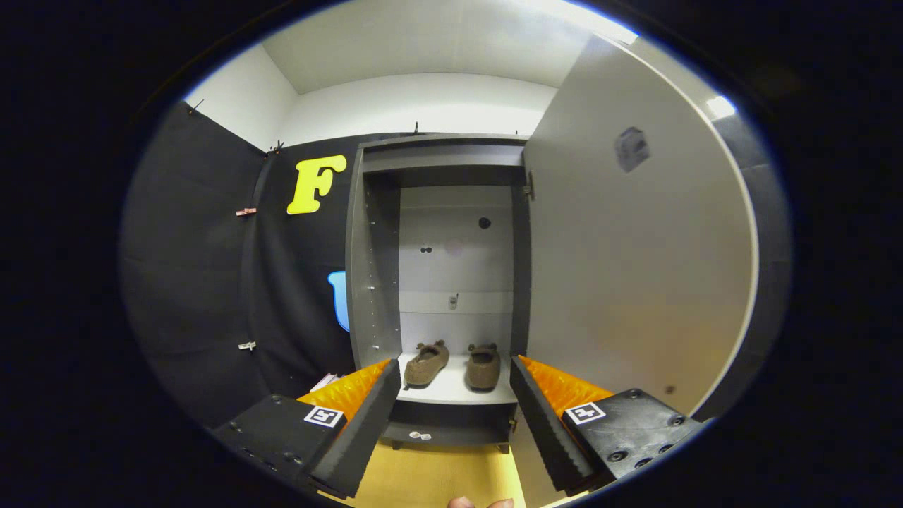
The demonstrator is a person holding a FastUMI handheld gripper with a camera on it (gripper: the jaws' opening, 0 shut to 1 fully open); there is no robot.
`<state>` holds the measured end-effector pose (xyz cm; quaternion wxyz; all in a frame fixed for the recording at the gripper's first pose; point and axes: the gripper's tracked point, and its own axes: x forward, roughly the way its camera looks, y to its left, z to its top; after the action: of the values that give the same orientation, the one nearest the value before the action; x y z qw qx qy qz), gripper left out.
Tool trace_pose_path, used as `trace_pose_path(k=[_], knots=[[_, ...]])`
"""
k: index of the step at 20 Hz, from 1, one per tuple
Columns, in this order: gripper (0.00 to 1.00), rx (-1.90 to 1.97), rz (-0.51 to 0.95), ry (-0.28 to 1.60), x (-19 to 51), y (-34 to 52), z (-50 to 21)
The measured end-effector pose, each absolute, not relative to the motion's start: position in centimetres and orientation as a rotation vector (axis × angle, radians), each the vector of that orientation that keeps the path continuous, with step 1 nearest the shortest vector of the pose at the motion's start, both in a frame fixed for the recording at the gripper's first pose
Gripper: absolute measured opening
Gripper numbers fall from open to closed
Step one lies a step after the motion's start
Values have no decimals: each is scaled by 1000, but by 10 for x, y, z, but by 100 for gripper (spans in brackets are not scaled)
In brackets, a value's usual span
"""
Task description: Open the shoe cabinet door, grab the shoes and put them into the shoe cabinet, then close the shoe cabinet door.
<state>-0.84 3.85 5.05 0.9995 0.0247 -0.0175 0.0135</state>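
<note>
Shoes [453,365] are seen as a brown pair on the white bottom shelf [451,391] of the shoe cabinet [367,268], beyond the fingers and framed by the gap btwn them. Fingers [363,416] are held wide apart w/ nothing gripped; gripper [455,416] is pointed straight at the cabinet opening. L shoe [427,363] is angled slightly, R shoe [483,367] is set just beside it, not touching. Cabinet door [635,268] is swung fully open on the right side, hinged at the cabinet's right wall. Grey back panel [455,240] is visible above the shoes. Wooden floor [437,480] is seen below the cabinet base, btwn the fingers. Fingertips of a hand [480,503] are glimpsed at the very bottom, under the gripper.
</note>
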Motion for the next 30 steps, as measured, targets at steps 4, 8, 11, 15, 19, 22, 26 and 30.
trace_pose_path(k=[4,8,11,15,19,22,26,30], knots=[[98,40,35,-22,-57,7,51],[98,51,14,7,-95,-38,51],[98,89,-40,33,-113,-89,48],[98,127,-180,42,-99,-180,62],[98,130,-261,36,-79,-234,47],[98,116,-299,54,-55,-261,32],[98,108,-294,81,-16,-273,13],[98,101,-235,115,8,-258,1]])
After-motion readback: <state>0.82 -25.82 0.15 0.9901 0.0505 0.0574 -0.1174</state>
